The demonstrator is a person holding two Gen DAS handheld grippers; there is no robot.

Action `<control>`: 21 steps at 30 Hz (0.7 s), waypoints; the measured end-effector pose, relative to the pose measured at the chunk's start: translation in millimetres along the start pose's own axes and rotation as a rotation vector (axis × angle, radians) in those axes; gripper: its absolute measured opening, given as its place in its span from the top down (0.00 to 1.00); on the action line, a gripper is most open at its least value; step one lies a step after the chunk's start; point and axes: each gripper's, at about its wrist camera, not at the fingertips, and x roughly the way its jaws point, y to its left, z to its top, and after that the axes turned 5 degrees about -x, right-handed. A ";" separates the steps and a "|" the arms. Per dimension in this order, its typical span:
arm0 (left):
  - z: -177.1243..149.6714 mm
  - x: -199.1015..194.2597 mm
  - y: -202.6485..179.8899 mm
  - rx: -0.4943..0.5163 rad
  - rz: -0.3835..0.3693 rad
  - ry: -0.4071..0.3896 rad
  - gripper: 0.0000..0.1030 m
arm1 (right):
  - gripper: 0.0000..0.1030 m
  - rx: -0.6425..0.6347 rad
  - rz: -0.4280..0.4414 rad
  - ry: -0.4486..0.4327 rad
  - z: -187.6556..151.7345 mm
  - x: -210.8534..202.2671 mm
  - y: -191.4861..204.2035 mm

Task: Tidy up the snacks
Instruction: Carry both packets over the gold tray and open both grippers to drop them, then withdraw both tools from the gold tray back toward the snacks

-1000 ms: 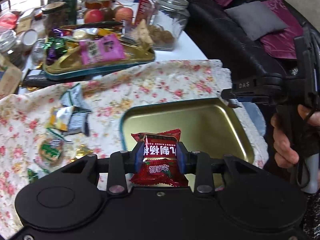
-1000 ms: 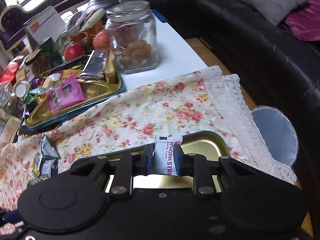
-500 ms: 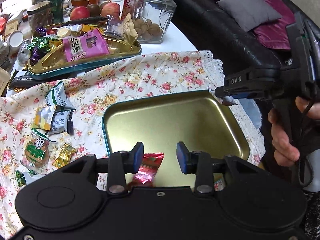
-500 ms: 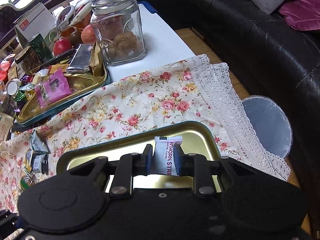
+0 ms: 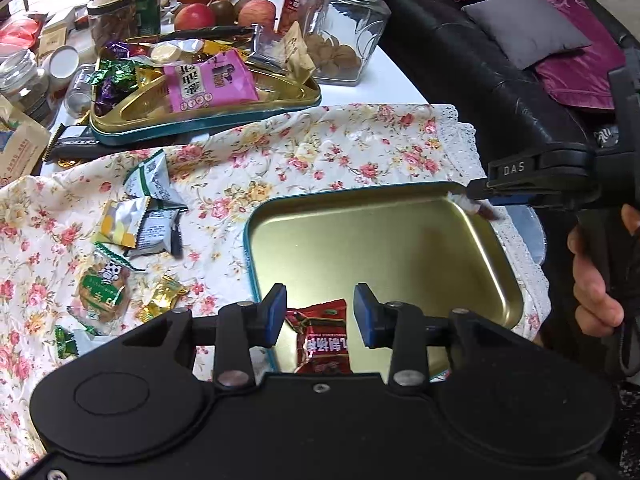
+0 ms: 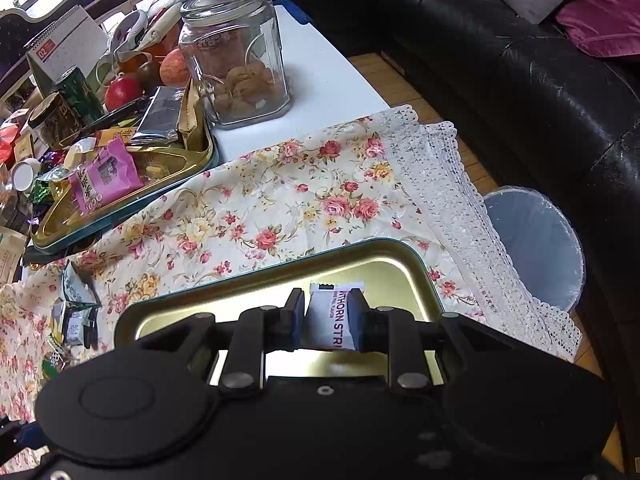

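A gold tin tray (image 5: 400, 236) with a teal rim lies on the flowered cloth; it also shows in the right wrist view (image 6: 384, 264). A red snack packet (image 5: 325, 340) lies in the tray's near left corner. My left gripper (image 5: 320, 316) is open just above it, not touching. My right gripper (image 6: 326, 322) is shut on a white hawthorn strip packet (image 6: 334, 320) above the tray's right side; in the left wrist view this gripper (image 5: 476, 200) sits at the tray's far right corner. Several loose snacks (image 5: 140, 220) lie on the cloth left of the tray.
A second gold tray (image 5: 208, 92) full of snacks stands behind. A glass jar (image 6: 236, 56) of walnuts, apples, cans and small jars crowd the back. A bin (image 6: 536, 240) stands on the floor right of the table, by a black sofa (image 6: 520, 60).
My left gripper opened and let the red packet drop into the tray, then drew back a little. My right gripper moved forward over the tray, still holding the white packet.
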 end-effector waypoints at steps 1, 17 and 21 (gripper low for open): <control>-0.2 -0.2 -0.1 0.004 0.006 -0.003 0.56 | 0.75 -0.002 -0.004 -0.003 -0.1 -0.8 -0.1; -1.2 -5.4 10.5 -0.042 0.090 0.014 0.42 | 0.65 -0.029 -0.007 -0.005 0.2 -1.2 5.4; 1.1 -12.2 17.4 -0.071 0.143 0.019 0.42 | 0.65 -0.045 -0.011 0.002 -0.3 0.5 10.9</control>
